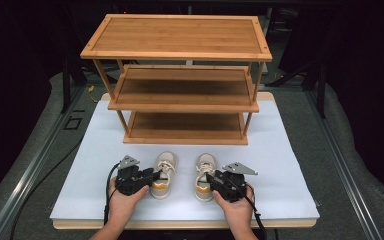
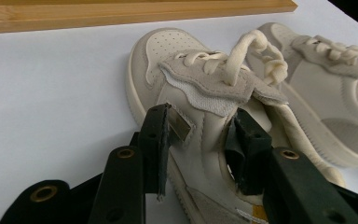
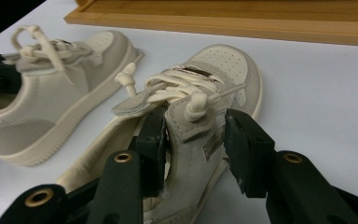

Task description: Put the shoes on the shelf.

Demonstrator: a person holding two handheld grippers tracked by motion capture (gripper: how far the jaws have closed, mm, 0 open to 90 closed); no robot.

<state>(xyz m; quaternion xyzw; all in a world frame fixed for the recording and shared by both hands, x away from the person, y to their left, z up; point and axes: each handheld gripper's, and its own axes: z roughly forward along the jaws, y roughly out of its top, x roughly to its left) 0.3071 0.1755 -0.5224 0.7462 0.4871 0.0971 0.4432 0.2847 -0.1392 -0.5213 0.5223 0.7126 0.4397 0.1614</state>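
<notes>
Two small cream sneakers stand side by side, toes toward the rack, on a white board [image 1: 285, 170]. My left gripper [image 1: 156, 176] reaches into the left shoe [image 1: 166, 162] from behind. In the left gripper view, the left gripper [image 2: 200, 140] has one pad outside the left shoe's [image 2: 168, 51] side wall and the other inside its opening, not squeezing. My right gripper [image 1: 209, 177] does the same at the right shoe [image 1: 205, 165]. In the right gripper view, the right gripper [image 3: 196, 135] has one pad by the right shoe's [image 3: 223, 65] tongue and one just off its outer side.
A three-tier bamboo shoe rack [image 1: 180, 35] stands at the back of the board, its bottom shelf just beyond the toes. Its base edge [image 2: 121, 11] runs across the top of both gripper views. Grey floor and metal rails flank the table.
</notes>
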